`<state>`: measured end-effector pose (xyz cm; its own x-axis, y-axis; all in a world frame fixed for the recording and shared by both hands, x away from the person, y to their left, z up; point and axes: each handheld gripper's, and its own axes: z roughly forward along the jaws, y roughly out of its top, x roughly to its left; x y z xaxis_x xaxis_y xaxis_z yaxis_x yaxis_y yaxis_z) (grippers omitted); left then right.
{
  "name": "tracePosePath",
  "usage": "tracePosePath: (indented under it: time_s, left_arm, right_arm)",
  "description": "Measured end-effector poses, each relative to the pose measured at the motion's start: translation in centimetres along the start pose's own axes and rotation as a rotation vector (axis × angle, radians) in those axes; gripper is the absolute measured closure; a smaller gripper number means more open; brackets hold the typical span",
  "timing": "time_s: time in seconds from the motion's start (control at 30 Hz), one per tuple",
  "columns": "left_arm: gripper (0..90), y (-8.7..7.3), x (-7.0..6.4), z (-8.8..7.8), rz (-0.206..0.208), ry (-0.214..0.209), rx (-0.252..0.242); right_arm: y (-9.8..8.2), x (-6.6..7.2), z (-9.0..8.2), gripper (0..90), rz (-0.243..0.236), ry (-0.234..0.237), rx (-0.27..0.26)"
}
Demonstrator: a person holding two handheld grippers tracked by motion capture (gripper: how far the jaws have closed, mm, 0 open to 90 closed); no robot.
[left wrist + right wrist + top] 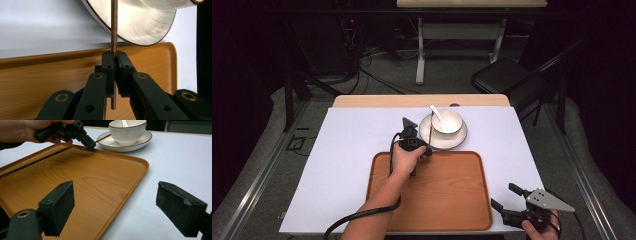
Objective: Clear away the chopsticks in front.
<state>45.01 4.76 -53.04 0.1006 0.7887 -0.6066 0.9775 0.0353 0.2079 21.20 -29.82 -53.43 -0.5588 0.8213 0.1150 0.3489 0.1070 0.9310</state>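
My left gripper has its jaws clamped tight on one thin brown chopstick, right at the far edge of the wooden tray, just by the plate's near rim. From the left gripper view the stick runs up across the plate and out at the top, so I can't see its far tip; its short end pokes out below the pads. From the right gripper view a second dark stick lies flat along the tray's left rim, its near end cut off at the picture's edge, so that makes two sticks. One tray, one plate, one white bowl standing on the plate, one white spoon leaning in the bowl, its scoop hidden inside. All of it sits on the white table cover. My right gripper hangs just off the tray's near right corner, jaws wide apart with nothing between them. Behind the table the room is dark: one black chair and some cables on the floor, hard to make out.
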Motion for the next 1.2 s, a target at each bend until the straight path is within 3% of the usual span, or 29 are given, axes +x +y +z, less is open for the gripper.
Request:
tracePosePath:
  time_s: [0.37, 0.6, 0.97, 1.2]
  left_arm:
    - [86.2, -0.1, 0.6, -0.8, -0.043, 0.014, -0.048]
    - [86.2, -0.2, 1.7, -2.4, -0.066, 0.016, -0.080]
    - [86.2, -0.9, 4.0, -6.7, -0.083, 0.022, -0.135]
    - [86.2, -2.6, 5.4, -9.9, -0.059, 0.025, -0.161]
  right_arm:
    - [0.0, 0.0, 0.0, 14.9, 0.001, 0.001, 0.000]
    - [0.0, 0.0, 0.0, 15.0, 0.002, 0.001, 0.002]
    - [0.0, 0.0, 0.0, 14.9, 0.003, 0.000, 0.004]
    - [0.0, -0.1, 0.1, 14.9, 0.008, 0.001, 0.003]
